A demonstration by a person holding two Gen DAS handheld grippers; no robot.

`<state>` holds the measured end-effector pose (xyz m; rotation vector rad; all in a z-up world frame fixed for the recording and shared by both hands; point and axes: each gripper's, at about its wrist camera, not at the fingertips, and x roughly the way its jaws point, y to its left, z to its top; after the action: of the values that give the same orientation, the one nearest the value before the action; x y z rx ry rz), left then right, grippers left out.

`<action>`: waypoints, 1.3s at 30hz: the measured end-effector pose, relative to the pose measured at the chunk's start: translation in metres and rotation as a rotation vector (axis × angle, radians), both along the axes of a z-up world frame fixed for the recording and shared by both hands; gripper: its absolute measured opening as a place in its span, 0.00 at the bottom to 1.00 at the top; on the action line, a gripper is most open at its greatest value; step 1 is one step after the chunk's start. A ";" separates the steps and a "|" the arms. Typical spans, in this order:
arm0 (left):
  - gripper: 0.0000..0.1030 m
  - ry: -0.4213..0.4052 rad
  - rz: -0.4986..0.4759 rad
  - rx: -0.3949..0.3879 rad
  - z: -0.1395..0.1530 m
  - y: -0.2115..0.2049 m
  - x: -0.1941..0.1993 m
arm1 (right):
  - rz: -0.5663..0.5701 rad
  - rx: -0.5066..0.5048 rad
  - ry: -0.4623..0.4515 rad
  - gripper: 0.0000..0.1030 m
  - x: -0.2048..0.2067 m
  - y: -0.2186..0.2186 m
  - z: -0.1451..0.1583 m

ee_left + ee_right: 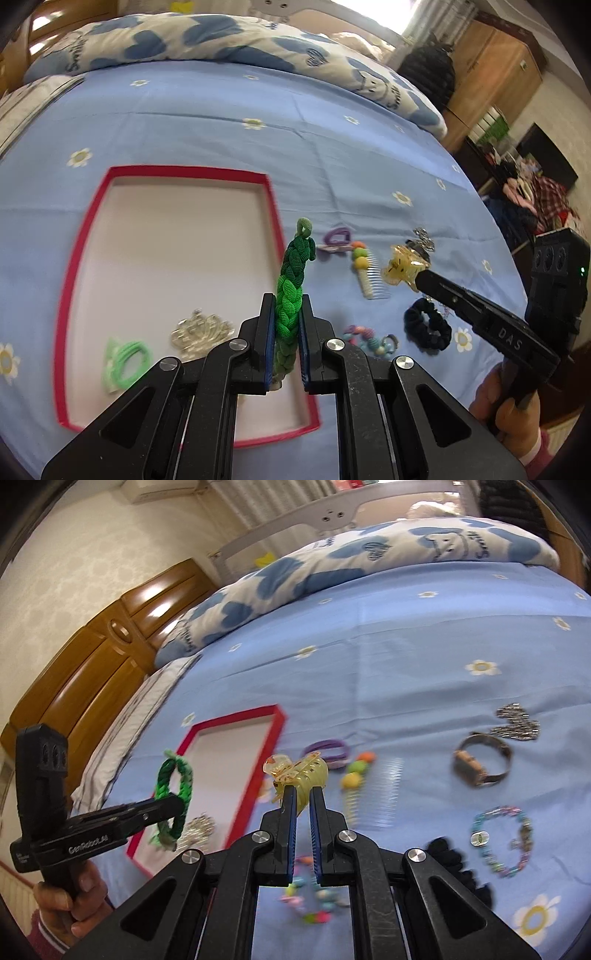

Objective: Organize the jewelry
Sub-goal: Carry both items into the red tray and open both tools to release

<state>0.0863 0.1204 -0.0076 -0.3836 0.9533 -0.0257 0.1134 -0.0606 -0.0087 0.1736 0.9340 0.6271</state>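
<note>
Jewelry partly sorted: red tray on the bed already holds green hair ties and a silver crown piece. I judge the task under halfway. Loose on the sheet I count a purple tie, pom-pom comb, watch, silver chain, bead bracelet, black scrunchie and a pastel bead piece. My left gripper is closed on the green braided band, held over the tray's right edge. My right gripper is clamped on the yellow claw clip, lifted above the sheet, just right of the tray. Both items need placing next.
</note>
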 end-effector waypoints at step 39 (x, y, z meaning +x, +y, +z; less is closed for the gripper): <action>0.09 0.137 0.179 -0.088 -0.066 0.112 -0.011 | 0.245 -0.132 0.064 0.06 -0.009 0.157 -0.058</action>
<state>0.0756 0.2323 -0.0733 -0.5567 1.0525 0.1229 0.1047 0.0961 -0.0671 -0.0402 1.0646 0.7858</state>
